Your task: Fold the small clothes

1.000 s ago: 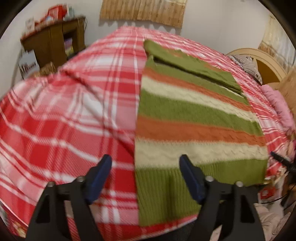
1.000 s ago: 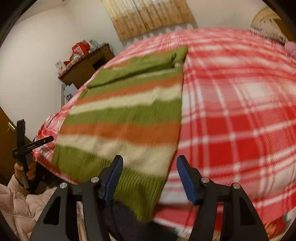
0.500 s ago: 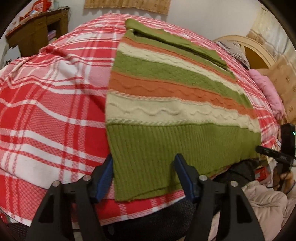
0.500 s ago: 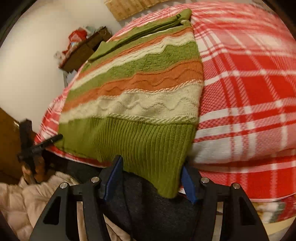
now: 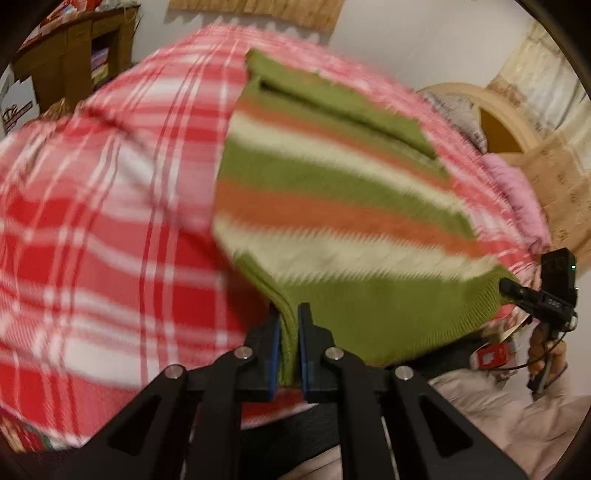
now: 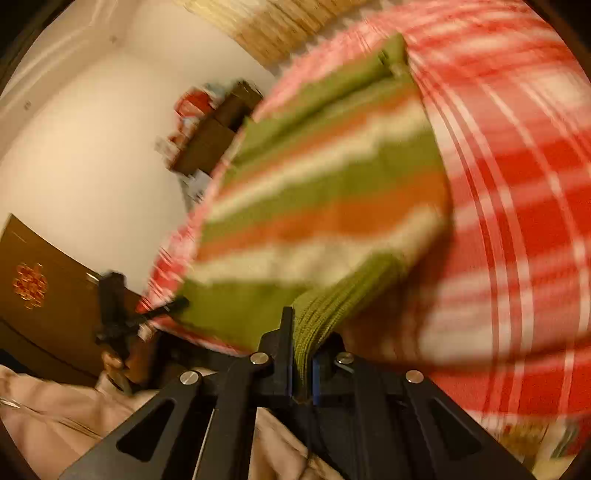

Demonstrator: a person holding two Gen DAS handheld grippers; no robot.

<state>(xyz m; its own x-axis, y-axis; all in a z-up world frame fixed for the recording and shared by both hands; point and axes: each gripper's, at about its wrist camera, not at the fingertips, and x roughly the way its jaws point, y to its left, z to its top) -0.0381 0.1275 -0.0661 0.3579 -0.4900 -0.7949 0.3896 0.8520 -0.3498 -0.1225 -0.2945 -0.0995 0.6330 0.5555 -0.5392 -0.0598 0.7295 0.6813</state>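
A wooden shelf unit (image 5: 79, 55) stands against the far wall beyond the bed, with what look like stacked books or boxes in its open compartments; the blur leaves them unreadable, and red packages on its top are cut off by the frame edge.

The striped sweater (image 5: 332, 206) in green, orange and cream lies spread on the red plaid bedspread (image 5: 92, 221), its green ribbed hem at the near edge of the bed. The left gripper (image 5: 287, 325) has just been closing and its jaws now pinch the hem's left corner, which rises in a bunched fold between the pads. The right gripper (image 6: 301, 332) has likewise just been closing and clamps the hem's right corner, the ribbed cloth gathered tight between its fingers.

Both views are smeared by motion, so the sweater's knit pattern and the far folded sleeve are hard to make out. In the left view the other gripper shows at the right edge, its handle held by a hand (image 5: 546, 343) that is partly cut off.

A pink pillow (image 5: 513, 192) and a curved wooden headboard (image 5: 491, 110) sit at the bed's right side, and a woven blind (image 5: 255, 11) hangs on the wall. Pale quilted clothing fills the bottom of both views.
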